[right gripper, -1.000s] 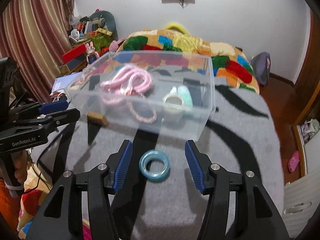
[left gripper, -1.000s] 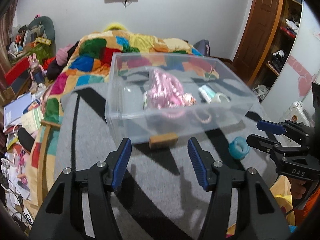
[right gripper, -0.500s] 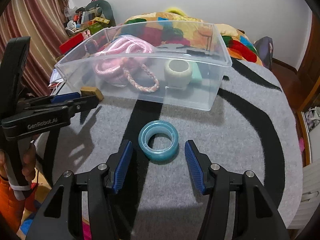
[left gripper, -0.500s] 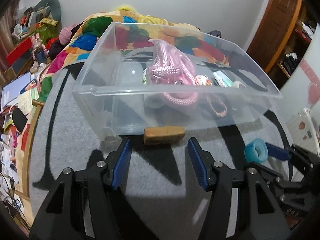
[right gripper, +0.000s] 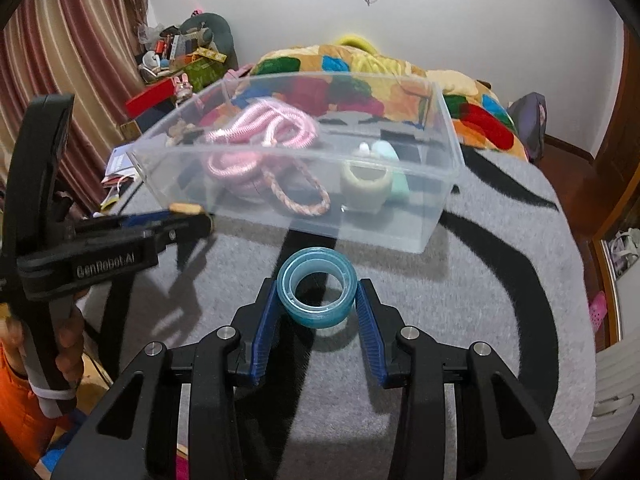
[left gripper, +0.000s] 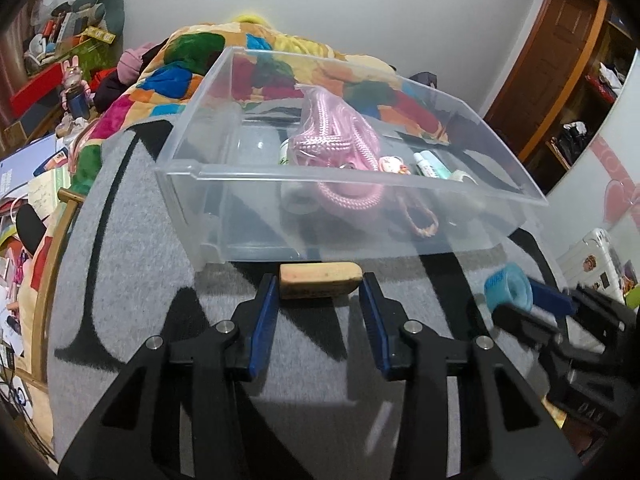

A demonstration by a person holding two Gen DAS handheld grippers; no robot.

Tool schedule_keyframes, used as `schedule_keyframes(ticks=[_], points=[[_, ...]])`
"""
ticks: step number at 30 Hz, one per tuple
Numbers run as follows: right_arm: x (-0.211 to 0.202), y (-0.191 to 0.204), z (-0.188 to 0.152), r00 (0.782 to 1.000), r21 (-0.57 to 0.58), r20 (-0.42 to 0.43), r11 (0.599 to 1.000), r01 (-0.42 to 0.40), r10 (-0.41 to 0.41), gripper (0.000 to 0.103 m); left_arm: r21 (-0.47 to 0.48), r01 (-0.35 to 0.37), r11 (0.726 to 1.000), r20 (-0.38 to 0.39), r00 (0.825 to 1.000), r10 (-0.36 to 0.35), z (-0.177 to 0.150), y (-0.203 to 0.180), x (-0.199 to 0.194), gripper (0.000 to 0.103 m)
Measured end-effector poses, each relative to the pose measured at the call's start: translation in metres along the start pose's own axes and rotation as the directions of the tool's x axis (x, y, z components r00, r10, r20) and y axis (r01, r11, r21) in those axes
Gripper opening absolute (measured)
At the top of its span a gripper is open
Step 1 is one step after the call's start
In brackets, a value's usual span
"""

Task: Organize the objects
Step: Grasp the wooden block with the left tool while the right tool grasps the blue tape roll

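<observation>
A tan wooden block (left gripper: 320,280) lies on the grey cloth against the front wall of the clear plastic bin (left gripper: 360,236). My left gripper (left gripper: 320,300) has closed in on the block, its blue pads at both ends. My right gripper (right gripper: 317,300) is shut on a blue tape roll (right gripper: 317,292) and holds it just above the cloth; the roll also shows in the left wrist view (left gripper: 510,286). The bin (right gripper: 432,220) holds a pink rope (right gripper: 260,132), a white tape roll (right gripper: 366,184) and a mint tube (right gripper: 394,168).
The grey cloth with black stripes (right gripper: 500,300) covers the table. A bed with a patchwork quilt (right gripper: 360,68) lies behind the bin. Cluttered shelves (right gripper: 180,52) and a curtain stand at the left. A wooden door (left gripper: 560,60) is at the right.
Both grippers moved forward and lower. The left jaws narrowed around the wooden block. The right jaws shut on the blue tape roll and raised it slightly.
</observation>
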State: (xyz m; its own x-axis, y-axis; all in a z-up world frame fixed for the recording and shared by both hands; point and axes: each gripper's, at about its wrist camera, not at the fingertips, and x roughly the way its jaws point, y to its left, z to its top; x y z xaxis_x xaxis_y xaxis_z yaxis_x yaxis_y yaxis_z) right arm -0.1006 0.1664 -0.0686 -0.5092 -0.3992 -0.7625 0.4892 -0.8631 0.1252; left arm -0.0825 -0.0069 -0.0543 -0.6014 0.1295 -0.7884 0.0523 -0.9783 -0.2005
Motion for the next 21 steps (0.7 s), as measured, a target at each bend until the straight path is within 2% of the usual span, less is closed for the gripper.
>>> schedule_keyframes(ticks=[8,15,21], points=[[-0.019,0.004,0.025,0.996,-0.003,0.085,1.0,-0.006,0.006,0.036,0.058,0.008,0.998,0.082,0.997,-0.012,0.004,-0.008,-0.037,0.041],[-0.023,0.003,0.054,0.991,0.007,0.133,1.0,0.006,-0.007,0.036,0.082,-0.002,0.997,0.158,0.987,-0.011,0.029,-0.01,-0.058,0.041],[-0.011,-0.001,0.077,0.99,0.022,0.142,1.0,0.018,-0.021,0.036,0.098,0.017,0.995,0.15,0.988,-0.031,0.051,-0.011,-0.048,0.041]])
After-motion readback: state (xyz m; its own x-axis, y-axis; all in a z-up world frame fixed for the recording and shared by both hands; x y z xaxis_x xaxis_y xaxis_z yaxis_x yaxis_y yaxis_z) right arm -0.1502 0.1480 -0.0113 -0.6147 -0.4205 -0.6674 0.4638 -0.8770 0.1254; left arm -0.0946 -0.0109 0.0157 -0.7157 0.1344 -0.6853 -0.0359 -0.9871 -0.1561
